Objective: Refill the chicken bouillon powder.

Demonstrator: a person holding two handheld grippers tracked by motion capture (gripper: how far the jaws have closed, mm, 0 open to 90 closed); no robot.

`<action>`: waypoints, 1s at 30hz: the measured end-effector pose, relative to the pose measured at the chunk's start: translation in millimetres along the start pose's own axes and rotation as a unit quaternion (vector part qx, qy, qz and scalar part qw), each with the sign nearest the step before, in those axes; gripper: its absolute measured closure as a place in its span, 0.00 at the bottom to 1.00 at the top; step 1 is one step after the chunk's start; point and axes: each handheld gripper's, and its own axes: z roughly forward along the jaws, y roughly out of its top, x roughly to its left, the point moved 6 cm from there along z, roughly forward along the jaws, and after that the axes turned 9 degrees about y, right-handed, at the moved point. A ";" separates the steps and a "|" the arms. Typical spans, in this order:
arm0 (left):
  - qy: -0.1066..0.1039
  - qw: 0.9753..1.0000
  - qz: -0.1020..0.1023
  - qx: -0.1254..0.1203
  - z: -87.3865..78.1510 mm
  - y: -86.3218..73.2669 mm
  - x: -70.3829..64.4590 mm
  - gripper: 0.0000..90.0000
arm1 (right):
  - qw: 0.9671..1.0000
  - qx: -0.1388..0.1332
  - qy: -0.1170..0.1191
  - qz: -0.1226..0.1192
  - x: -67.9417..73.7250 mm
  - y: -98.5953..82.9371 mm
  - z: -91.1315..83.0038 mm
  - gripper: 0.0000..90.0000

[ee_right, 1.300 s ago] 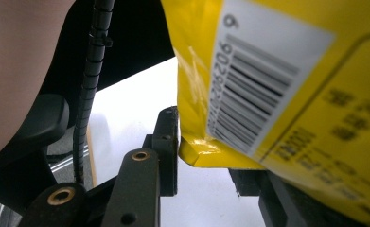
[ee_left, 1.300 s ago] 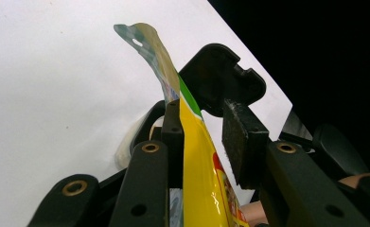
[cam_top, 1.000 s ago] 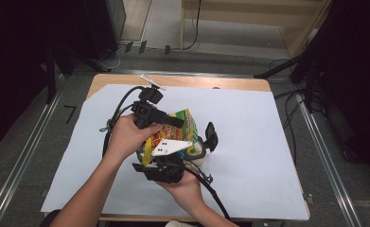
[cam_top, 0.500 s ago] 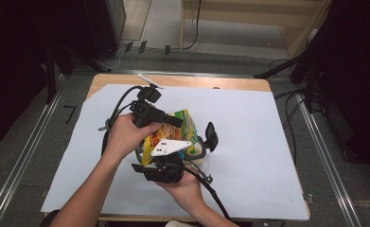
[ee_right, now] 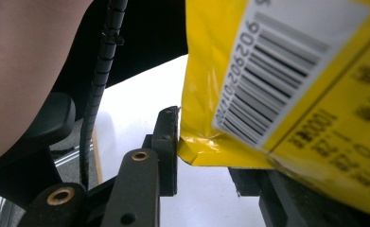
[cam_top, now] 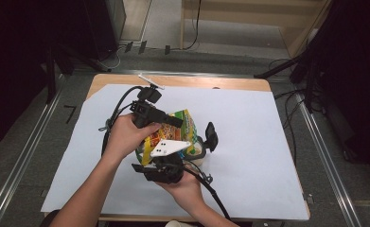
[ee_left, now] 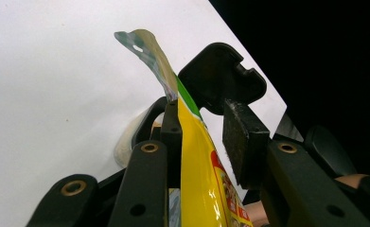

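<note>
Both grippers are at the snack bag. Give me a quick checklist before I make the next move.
1. Snack bag between the left gripper's jaws: ok.
2. Left jaws clamped on the bag: not ok; one pad stands off the film.
3. Right gripper gripping the bag's lower corner: cannot tell; its far jaw is hidden under the bag.
4. Room on the white sheet beside the bag: ok.
5. Right gripper's cable away from the bag: ok; it trails toward the person.
</note>
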 end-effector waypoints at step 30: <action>0.001 1.000 0.009 -0.001 0.1 -4.0 0.6 0.79 | 1.000 0.008 -0.003 -0.014 -0.3 -6.4 5.0 0.73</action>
